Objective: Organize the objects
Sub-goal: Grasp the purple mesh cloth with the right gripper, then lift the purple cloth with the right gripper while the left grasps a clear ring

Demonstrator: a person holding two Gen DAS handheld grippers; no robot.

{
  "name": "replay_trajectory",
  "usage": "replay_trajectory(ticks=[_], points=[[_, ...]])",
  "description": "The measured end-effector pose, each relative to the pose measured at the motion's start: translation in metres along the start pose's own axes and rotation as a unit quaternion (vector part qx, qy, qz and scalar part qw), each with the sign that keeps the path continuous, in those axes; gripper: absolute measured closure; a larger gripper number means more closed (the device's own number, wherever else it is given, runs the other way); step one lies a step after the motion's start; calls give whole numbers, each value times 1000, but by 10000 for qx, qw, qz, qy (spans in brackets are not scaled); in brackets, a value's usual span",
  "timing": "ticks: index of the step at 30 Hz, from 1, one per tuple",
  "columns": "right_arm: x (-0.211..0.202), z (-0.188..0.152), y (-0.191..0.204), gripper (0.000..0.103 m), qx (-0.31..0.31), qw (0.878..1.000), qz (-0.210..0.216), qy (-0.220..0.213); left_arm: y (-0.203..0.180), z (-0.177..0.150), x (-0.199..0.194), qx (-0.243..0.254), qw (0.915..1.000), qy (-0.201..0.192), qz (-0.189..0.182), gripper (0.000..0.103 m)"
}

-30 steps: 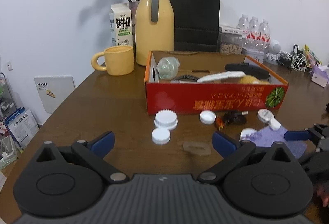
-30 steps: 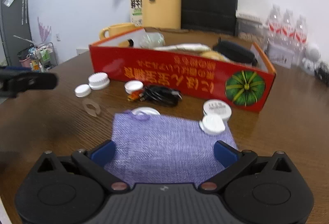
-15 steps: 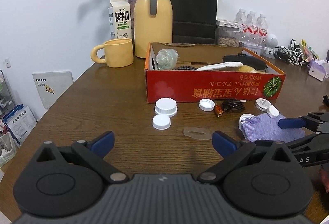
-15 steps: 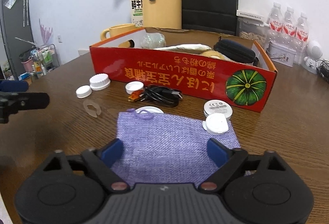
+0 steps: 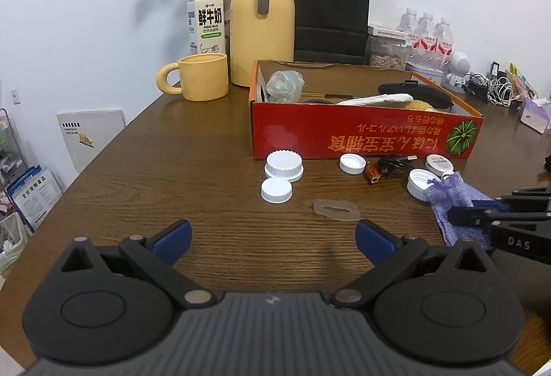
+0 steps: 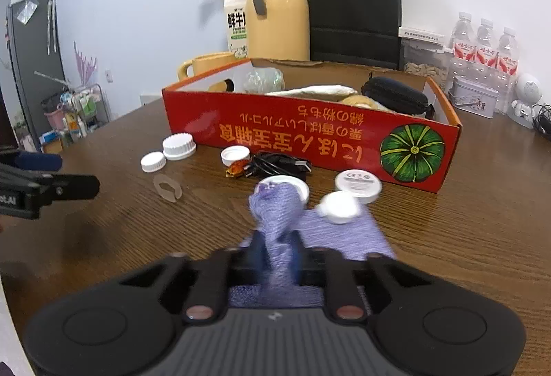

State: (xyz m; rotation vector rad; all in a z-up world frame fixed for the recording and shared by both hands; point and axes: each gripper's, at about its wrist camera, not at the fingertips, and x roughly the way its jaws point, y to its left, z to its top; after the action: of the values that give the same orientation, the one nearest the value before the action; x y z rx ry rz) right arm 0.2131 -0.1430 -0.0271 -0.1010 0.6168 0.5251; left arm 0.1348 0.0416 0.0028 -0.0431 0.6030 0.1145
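Pickup step: right gripper (image 6: 277,258) fingers pinched purple pouch (image 6: 275,210) on surface; left gripper (image 5: 272,236) fingers spread, empty. Next likely: lift pouch into red box (image 6: 310,131).

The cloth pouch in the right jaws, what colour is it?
Purple, a light lavender weave. The cloth pouch shows best in the right wrist view.

Bright, even indoor light, soft shadows on the wall, fisheye bending at dark corners, slight blur nearby.
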Motion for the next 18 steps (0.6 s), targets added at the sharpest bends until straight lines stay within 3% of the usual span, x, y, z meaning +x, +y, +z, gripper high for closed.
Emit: replay_trajectory(ticks=[11,18], points=[[-48,-13,2,94,135,9876,-357,-1521,-8,4,9,65,10000,22,-26,0],[-54,2,2,94,99,9829,-254,-1823,-22,9,30,122,9998,125,-83,0]])
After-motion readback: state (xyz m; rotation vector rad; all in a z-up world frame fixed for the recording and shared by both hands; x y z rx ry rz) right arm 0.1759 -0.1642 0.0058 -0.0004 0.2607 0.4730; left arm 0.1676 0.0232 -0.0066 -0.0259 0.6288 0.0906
